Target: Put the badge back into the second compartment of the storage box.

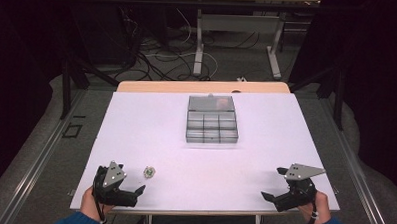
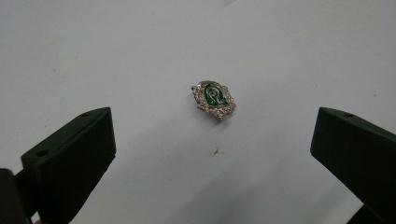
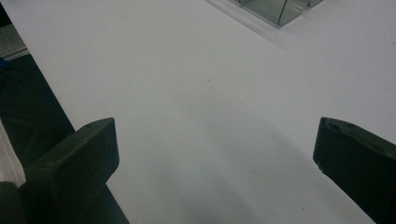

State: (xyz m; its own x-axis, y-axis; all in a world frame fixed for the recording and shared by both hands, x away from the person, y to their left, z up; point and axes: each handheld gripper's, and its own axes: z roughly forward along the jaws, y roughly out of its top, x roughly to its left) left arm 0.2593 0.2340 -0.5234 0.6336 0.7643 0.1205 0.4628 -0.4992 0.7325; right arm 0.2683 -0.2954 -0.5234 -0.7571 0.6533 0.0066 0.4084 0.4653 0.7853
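At the near edge of the white worktop (image 1: pixel 151 120), the left gripper (image 1: pixel 133 192) sits in the person's left hand (image 1: pixel 89 203), just short of the brooch (image 1: pixel 149 172) and a little to its left in the high view. Its jaws stand wide apart with nothing between them; in the left gripper view the brooch (image 2: pixel 213 100) lies on the bare sheet ahead of the jaw tips, roughly midway between them and clear of both. The brooch is a small silvery piece with a green centre, lying flat and alone on the worktop.

Far across from the brooch, along the same near edge, the right gripper (image 1: pixel 274 187) is held in the person's right hand (image 1: pixel 319 209). Its jaws are likewise spread wide and hold nothing; the right gripper view looks past them over plain white surface.

Beyond the brooch, well apart from it and toward the middle of the worktop, stands a clear compartment box (image 1: pixel 212 119), divided into small cells with a larger section at its far end. One corner of it (image 3: pixel 275 9) shows at the top of the right gripper view.

Farther still behind the box, past the worktop's wooden back edge, cables (image 1: pixel 158 55) lie on the floor around the legs of another table (image 1: pixel 199 42).
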